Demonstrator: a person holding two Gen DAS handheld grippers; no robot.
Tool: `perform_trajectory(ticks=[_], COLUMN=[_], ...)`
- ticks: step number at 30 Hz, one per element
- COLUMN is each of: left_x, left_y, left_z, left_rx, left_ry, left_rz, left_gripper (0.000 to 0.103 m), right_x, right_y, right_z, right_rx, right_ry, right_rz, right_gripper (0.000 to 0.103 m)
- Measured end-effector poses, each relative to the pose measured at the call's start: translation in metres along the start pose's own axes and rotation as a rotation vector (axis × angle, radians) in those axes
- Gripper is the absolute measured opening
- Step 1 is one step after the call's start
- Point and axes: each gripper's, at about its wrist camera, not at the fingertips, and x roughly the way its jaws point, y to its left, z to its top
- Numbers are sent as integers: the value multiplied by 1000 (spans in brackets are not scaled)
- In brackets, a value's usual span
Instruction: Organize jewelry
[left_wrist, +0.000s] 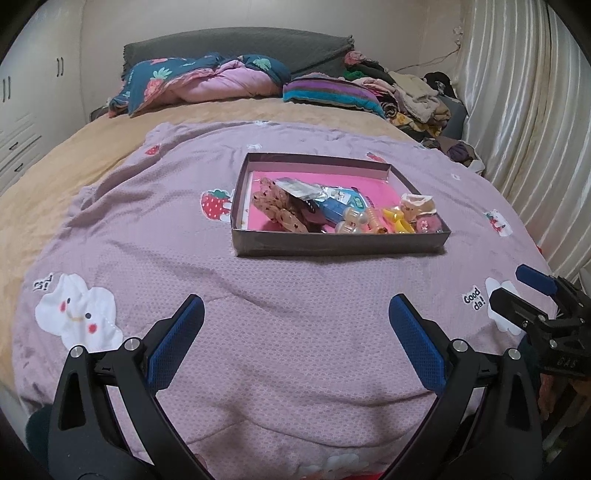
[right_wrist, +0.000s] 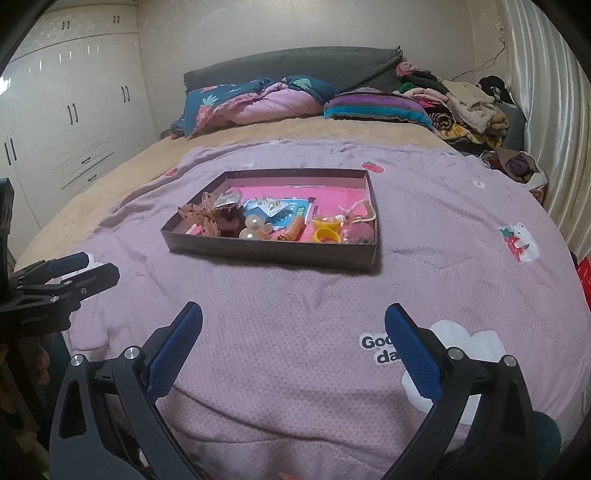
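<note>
A shallow dark box (left_wrist: 332, 245) (right_wrist: 266, 253) with a pink floor lies on the lilac blanket. Inside are a spotted bow hair clip (left_wrist: 280, 210) (right_wrist: 201, 216), a blue card of earrings (left_wrist: 340, 203) (right_wrist: 277, 212), an orange spiral hair tie (left_wrist: 375, 219) (right_wrist: 293, 229), yellow rings (left_wrist: 397, 221) (right_wrist: 327, 232) and a pink fluffy piece (left_wrist: 428, 223) (right_wrist: 360, 232). My left gripper (left_wrist: 295, 306) hangs open above the blanket, short of the box. My right gripper (right_wrist: 293, 314) is open too, also nearer than the box. Neither holds anything.
The lilac blanket (left_wrist: 258, 295) covers a tan bed. Folded quilts (left_wrist: 207, 81) and a striped pillow (left_wrist: 332, 92) lie at the headboard, a clothes pile (left_wrist: 417, 99) at the far right. Curtains (left_wrist: 524, 129) hang right, wardrobes (right_wrist: 66, 103) stand left.
</note>
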Motion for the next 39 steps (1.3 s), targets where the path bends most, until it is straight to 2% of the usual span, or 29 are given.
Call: perform_trajectory(ticks=[39], left_x=[0], left_y=[-3], left_z=[-3], left_rx=[2], left_ry=[16], left_rz=[-10], left_gripper=[94], right_x=[0], right_y=[-1], right_z=[1], right_rx=[7], right_ry=[3], right_rz=[-1], right_gripper=[99])
